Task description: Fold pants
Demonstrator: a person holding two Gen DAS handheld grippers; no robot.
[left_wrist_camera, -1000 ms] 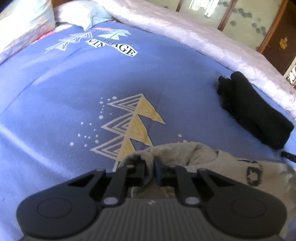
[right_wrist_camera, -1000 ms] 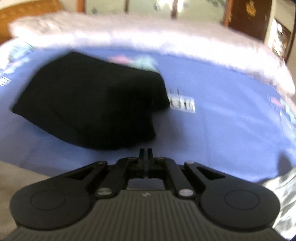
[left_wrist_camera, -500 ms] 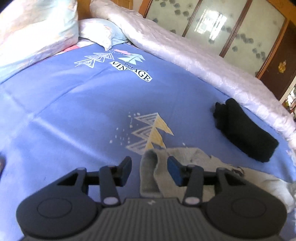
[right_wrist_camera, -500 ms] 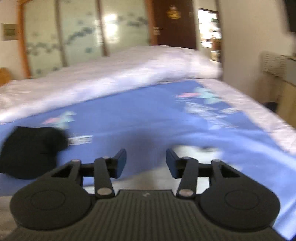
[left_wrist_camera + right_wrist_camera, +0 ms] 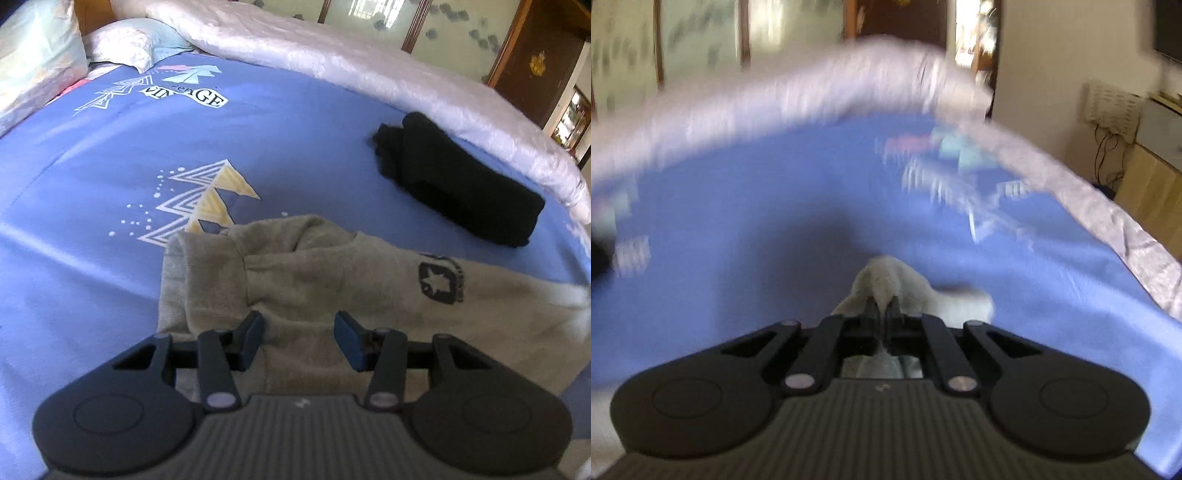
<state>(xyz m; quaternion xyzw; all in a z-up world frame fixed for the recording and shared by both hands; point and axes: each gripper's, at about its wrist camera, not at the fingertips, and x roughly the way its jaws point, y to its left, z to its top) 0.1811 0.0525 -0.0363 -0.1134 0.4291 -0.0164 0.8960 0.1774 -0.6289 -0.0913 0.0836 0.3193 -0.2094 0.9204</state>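
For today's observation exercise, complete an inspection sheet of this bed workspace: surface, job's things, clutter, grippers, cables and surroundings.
Surface: blue printed bedsheet, a few creases, on a bed.
Job's things: grey pants lying crumpled on the sheet, star patch facing up; one pale end of them pinched in the right gripper.
Clutter: folded black garment beyond the pants, apart from them; pillows at the head end.
Grippers: left gripper with fingers apart just over the pants, not gripping; right gripper shut on the fabric.
Cables: dark wires hanging by the wall unit, off the bed.
Surroundings: white quilt bunched along the far edge, glazed sliding doors, wooden cabinet.
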